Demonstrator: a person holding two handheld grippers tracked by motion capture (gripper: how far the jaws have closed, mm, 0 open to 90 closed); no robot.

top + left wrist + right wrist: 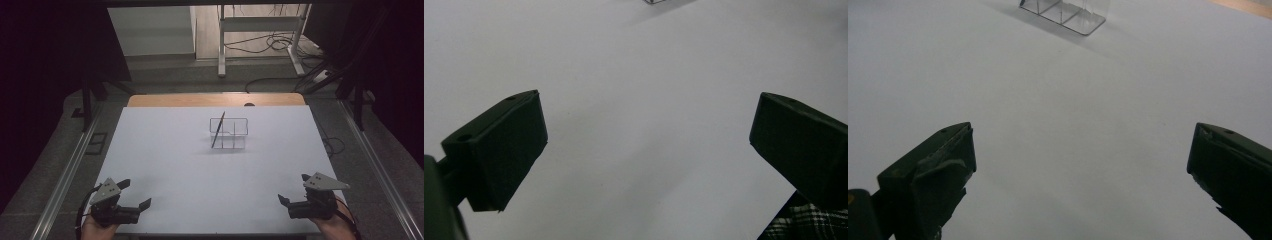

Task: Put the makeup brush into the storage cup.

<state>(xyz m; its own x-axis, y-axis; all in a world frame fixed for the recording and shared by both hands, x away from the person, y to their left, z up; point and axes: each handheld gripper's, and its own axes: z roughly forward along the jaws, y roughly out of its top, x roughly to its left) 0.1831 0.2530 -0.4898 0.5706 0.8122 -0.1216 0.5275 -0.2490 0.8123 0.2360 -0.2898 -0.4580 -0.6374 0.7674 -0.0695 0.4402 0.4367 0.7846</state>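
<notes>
Black pen [218,130] leans upright, tip down.

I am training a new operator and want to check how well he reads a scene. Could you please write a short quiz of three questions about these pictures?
1. True or false: the left gripper holds the dark thin stick.
2. Where does the stick stand? A) flat on the white table; B) leaning in the clear divided organizer; C) in the right gripper.
3. Fill in: both grippers rest near the ____ edge of the table, by the person.

Key:
1. False; its jaws are open with nothing between them.
2. B.
3. Near.
</notes>
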